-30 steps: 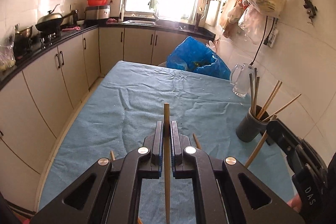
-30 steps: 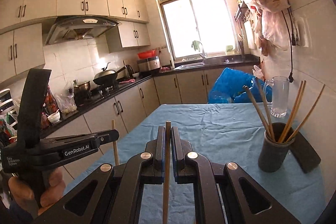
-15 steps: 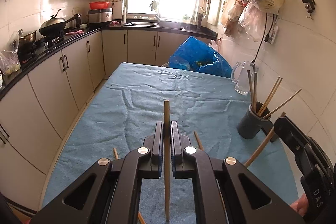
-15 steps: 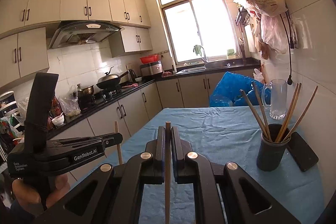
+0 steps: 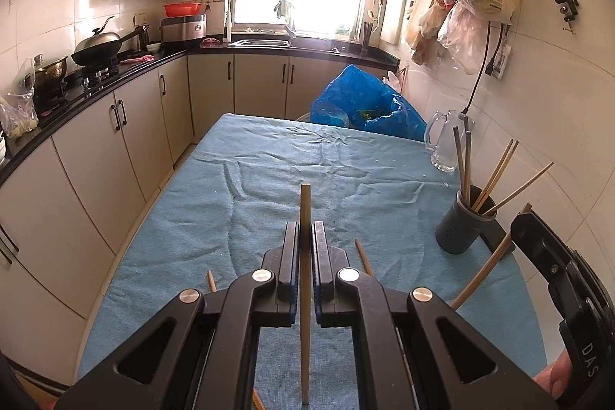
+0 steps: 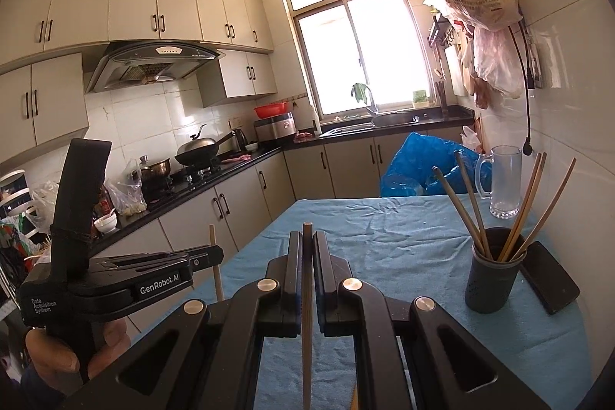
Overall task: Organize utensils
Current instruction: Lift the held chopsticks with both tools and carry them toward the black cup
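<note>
Holding one wooden chopstick in each tool, you are hovering over the near end of the table (image 5: 269, 179). Your left tool (image 5: 305, 237) is clamping its chopstick (image 5: 305, 294) with the jaws pressed shut on the shaft, tip sticking out past the fingers. Your right tool (image 6: 306, 248) is doing the same with a second chopstick (image 6: 306, 333).

Open room: the blue cloth is lying wrinkled and mostly bare ahead of you, stretching toward a crumpled blue plastic bag (image 5: 365, 106) at the far end. The table's left edge is dropping off toward the beige cabinets; its right edge is running along the tiled wall.

The dark round utensil holder (image 5: 461, 225) is standing near that right edge, already bristling with several chopsticks leaning outward. A clear glass mug (image 5: 446, 145) is sitting beyond it.

The left view alone is showing loose chopsticks on the cloth: one (image 5: 363, 256) just right of the jaws, one (image 5: 210, 280) to their left. It is also catching your right tool's black body at the frame's right side, its chopstick angling toward the holder.

The right view alone is showing a flat dark phone-like slab (image 6: 549, 279) lying beside the holder, and your left hand (image 6: 57, 352) gripping the other tool's handle.
</note>
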Action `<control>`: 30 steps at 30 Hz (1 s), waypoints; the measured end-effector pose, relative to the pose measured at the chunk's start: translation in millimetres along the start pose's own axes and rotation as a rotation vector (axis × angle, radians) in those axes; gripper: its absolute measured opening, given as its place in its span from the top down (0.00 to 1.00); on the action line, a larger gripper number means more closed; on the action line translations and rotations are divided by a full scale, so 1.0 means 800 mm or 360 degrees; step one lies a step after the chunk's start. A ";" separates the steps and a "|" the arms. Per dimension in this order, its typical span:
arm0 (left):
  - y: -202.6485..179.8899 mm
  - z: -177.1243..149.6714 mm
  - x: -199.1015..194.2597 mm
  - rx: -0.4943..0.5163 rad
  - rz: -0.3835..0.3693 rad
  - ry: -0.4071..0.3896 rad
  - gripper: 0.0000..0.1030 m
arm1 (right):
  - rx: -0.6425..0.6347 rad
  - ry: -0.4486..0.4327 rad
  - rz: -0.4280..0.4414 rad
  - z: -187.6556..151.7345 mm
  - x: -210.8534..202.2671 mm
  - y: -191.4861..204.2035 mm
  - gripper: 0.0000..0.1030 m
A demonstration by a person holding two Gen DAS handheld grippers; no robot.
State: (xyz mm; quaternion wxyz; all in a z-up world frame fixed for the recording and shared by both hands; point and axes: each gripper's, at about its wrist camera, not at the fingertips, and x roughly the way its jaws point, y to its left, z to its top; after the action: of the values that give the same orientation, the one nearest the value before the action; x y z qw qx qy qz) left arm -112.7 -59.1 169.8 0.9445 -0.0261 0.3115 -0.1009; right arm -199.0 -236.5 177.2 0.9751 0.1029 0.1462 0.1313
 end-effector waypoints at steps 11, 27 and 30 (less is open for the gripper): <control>-0.002 0.000 -0.002 0.0003 0.0006 -0.0003 0.95 | 0.0005 -0.0020 0.0003 0.002 -0.012 0.001 0.94; -0.013 0.008 -0.017 0.0030 -0.0012 -0.0015 0.95 | 0.0026 -0.0073 -0.0036 0.016 -0.033 -0.007 0.94; -0.018 0.013 -0.021 0.0037 -0.0019 -0.0029 0.95 | 0.0027 -0.0091 -0.0048 0.021 -0.040 -0.010 0.94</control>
State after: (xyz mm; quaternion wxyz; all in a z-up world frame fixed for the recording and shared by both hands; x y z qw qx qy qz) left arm -122.3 -69.5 189.9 0.9470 -0.0179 0.3015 -0.1098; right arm -221.6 -256.1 199.4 0.9798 0.1127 0.1210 0.1124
